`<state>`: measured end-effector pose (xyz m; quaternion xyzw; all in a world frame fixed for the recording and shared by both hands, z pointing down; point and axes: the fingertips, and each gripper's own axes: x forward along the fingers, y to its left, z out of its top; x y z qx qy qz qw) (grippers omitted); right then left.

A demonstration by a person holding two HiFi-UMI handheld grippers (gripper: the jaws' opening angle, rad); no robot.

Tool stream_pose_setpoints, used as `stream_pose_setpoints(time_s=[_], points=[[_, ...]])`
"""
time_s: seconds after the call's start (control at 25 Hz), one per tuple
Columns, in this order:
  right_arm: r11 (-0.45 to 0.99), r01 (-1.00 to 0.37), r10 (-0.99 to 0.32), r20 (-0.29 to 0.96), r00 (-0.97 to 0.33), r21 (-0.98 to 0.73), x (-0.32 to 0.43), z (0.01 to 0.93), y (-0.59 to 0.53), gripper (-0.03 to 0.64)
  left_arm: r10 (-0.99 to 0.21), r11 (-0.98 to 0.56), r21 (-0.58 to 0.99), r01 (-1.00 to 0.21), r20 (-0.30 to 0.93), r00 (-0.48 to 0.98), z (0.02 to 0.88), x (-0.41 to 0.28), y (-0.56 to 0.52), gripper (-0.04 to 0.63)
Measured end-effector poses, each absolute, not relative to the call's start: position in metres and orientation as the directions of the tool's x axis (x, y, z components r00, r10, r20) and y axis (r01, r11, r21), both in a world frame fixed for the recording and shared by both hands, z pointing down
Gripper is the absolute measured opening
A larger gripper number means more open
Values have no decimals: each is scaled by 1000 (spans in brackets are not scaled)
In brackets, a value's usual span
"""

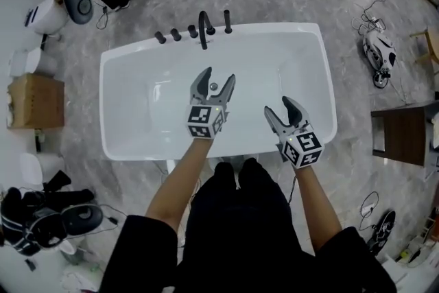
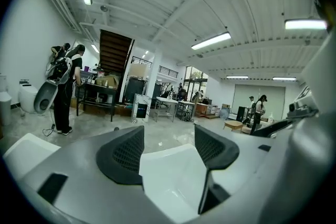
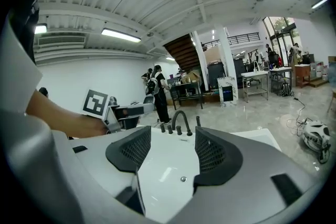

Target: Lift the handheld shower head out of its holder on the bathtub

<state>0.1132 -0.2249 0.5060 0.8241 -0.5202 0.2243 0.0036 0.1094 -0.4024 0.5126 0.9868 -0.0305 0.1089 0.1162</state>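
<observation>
The white bathtub fills the middle of the head view. On its far rim stand black knobs, an arched black spout and, at the right end of the row, the slim upright handheld shower head. My left gripper hovers open over the tub's inside, well short of the fixtures. My right gripper is open too, above the tub's near right part. The right gripper view shows the spout and the shower head beyond the open jaws. In the left gripper view, the open jaws frame only white tub.
The tub's drain lies below my left gripper. A cardboard box and white toilets stand at the left; a dark cabinet and a white device with cables lie on the floor at the right. A person stands further back.
</observation>
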Motion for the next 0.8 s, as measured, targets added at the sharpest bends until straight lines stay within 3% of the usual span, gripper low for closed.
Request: stream_pose_setpoints(time_s=[0.8], points=[[-440, -853, -860, 407, 309, -282, 175, 570, -197, 242, -80, -957, 248, -153, 284, 956, 599, 235, -414, 278]])
